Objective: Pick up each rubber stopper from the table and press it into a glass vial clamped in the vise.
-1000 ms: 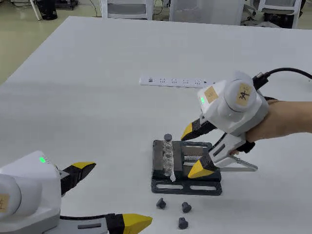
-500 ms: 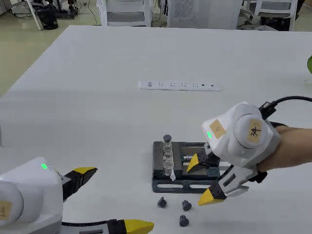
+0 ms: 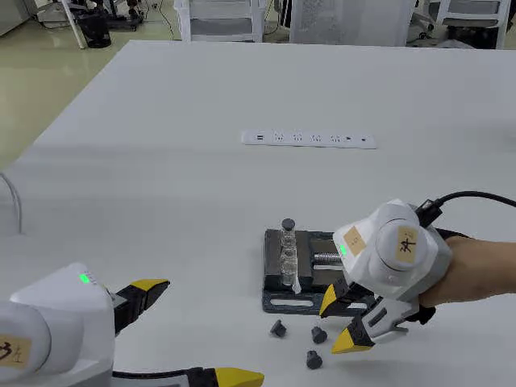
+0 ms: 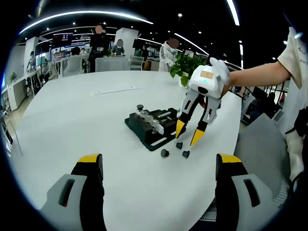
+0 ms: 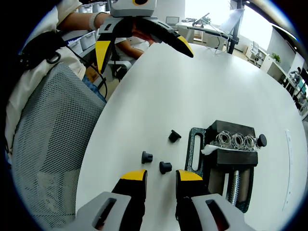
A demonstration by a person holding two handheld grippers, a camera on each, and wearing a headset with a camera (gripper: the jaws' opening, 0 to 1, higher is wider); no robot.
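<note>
Head view. Desk: where does your right gripper (image 3: 337, 325) stand?
Me: Low over the white table (image 3: 161, 185), just in front of the vise (image 3: 276, 303). Its yellow-tipped jaws are parted by a narrow gap and grip nothing. Three loose rubber stoppers (image 3: 319, 334) lie on the table beside the tips. In the right gripper view, one sits just ahead of the gap between my jaws.
Desk: And the vials?
Me: A row of glass vials (image 3: 288, 260) stands upright, clamped in the vise. The far one carries a black stopper (image 3: 288, 224); the others are open-mouthed.
Desk: Your left gripper?
Me: My left gripper (image 3: 197, 330) is at the near side of the table, well apart from the vise, jaws spread wide and empty. A power strip (image 3: 310, 139) lies beyond the vise.
</note>
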